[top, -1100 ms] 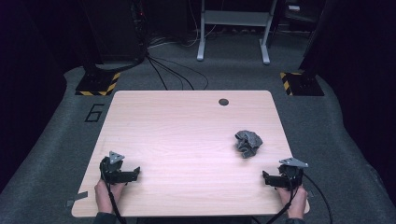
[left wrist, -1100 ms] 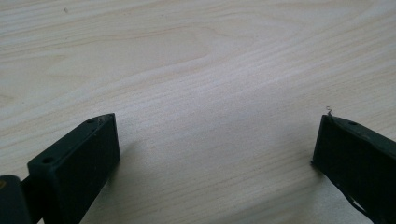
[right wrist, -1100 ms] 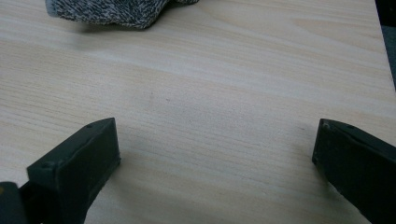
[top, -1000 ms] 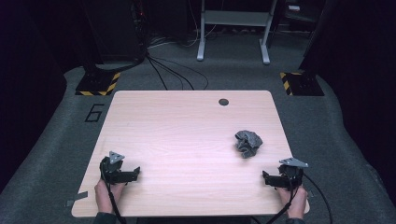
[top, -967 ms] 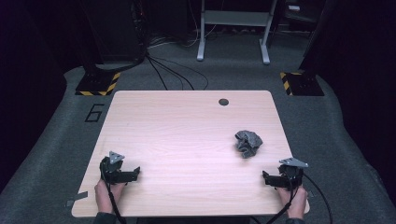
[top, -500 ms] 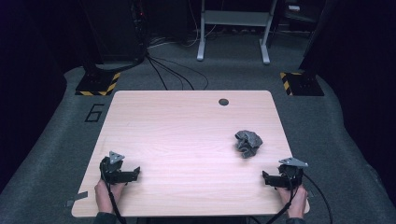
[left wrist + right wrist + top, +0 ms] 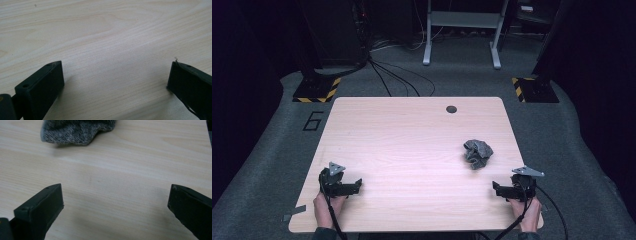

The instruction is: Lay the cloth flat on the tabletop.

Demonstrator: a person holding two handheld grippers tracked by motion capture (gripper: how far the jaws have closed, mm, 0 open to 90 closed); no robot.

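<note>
A crumpled grey knitted cloth (image 7: 477, 153) lies on the right half of the light wooden table (image 7: 412, 150). It also appears at the top of the right gripper view as a speckled grey cloth (image 7: 75, 130), beyond the jaws. My right gripper (image 7: 496, 189) rests near the table's front right corner, open, with bare wood between its jaws (image 7: 115, 202). My left gripper (image 7: 357, 186) rests near the front left corner, open too, over bare wood (image 7: 115, 80). Neither holds anything.
A small dark round hole (image 7: 451, 109) marks the table's far edge. Grey carpet (image 7: 287, 150) surrounds the table, with a floor marking "6" (image 7: 313, 120), cables (image 7: 392, 75) and a metal stand's legs (image 7: 460, 30) beyond.
</note>
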